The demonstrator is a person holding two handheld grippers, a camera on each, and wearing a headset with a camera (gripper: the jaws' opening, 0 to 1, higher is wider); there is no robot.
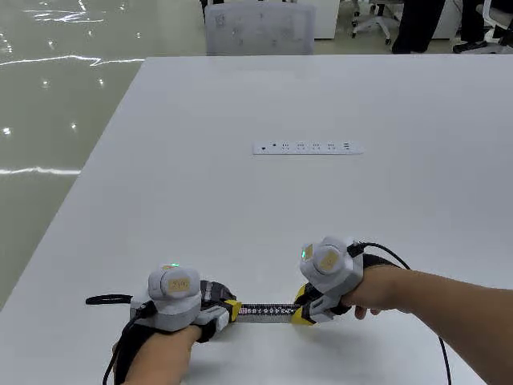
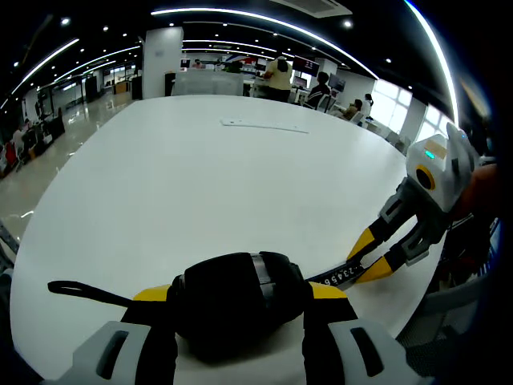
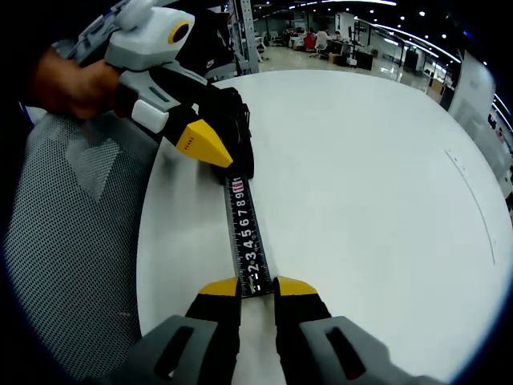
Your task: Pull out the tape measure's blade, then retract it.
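A black tape measure case lies on the white table at its near edge, and my left gripper is shut around it. In the head view the left gripper is at the lower left, with the case's black strap trailing further left. A short stretch of blade runs out of the case. My right gripper is shut on the blade's free end. In the head view the blade spans the gap to the right gripper.
A white power strip lies mid-table, well beyond the grippers. A grey chair back stands at the table's far edge. A mesh chair sits just off the near edge. People stand far off in the room.
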